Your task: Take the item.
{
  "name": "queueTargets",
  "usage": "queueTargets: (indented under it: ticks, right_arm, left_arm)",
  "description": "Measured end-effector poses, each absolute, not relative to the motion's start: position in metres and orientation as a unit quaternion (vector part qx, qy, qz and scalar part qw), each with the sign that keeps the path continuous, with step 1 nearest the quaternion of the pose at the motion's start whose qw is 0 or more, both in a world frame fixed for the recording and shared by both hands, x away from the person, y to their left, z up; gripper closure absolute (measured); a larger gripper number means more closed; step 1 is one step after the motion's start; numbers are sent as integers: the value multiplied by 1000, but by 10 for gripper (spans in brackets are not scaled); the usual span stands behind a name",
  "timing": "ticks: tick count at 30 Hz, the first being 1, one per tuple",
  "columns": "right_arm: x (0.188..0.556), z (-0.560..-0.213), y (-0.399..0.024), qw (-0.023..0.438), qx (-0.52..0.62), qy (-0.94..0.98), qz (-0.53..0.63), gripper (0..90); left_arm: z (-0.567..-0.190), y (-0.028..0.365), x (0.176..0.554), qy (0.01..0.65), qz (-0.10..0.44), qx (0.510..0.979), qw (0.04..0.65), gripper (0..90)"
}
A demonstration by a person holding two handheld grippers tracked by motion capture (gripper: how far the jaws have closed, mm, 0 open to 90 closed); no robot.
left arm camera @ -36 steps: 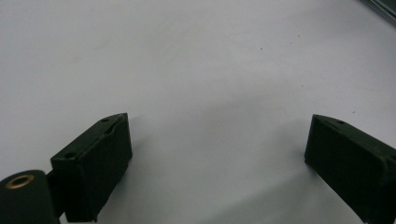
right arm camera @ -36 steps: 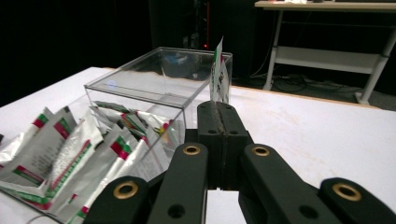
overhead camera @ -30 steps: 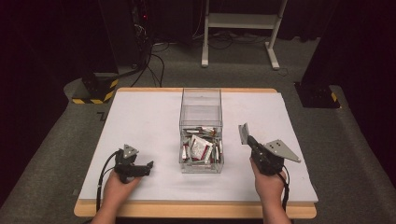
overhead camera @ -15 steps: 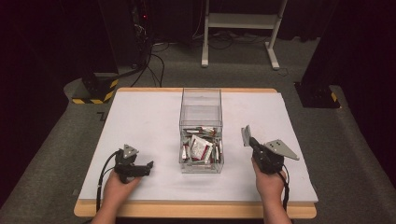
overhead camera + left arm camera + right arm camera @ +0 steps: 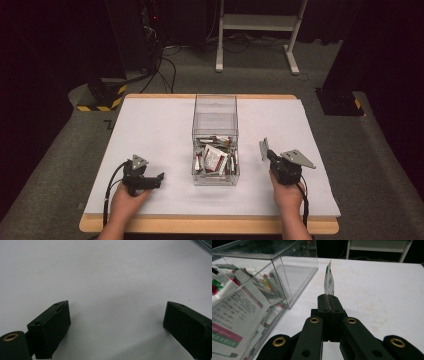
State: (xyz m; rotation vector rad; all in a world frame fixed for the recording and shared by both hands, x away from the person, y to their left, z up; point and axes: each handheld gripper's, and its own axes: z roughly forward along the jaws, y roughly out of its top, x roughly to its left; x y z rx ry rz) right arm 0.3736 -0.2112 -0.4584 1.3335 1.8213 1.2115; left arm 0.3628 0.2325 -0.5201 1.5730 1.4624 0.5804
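At three o'clock of the clear box (image 5: 215, 145), your right gripper (image 5: 265, 150) pinches a packet (image 5: 328, 281) tight, edge-on above the white table (image 5: 165, 130). Over at eight o'clock your left gripper (image 5: 159, 177) rests near the table, jaws wide apart. More packets, probably sachets, fill the box.

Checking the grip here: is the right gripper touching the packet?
Touching. In the right gripper view the right gripper has its jaws shut on the lower edge of the packet, which stands up between them.

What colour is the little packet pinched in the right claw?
The packet is mostly white with a green and red edge, clearest in the right gripper view.
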Motion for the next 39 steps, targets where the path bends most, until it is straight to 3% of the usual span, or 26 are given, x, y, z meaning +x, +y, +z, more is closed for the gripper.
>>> queueTargets:
  ticks: [25, 32, 39]
  right_arm:
    - [382, -474, -219, 289, 522, 680, 428, 890]
    - [384, -475, -240, 305, 555, 656, 410, 763]
    - [383, -471, -246, 309, 561, 648, 412, 729]
  left_arm:
    - [-520, 233, 363, 589, 234, 634, 442, 76]
    - [-520, 233, 363, 589, 234, 634, 442, 76]
    - [-520, 233, 363, 589, 234, 634, 442, 76]
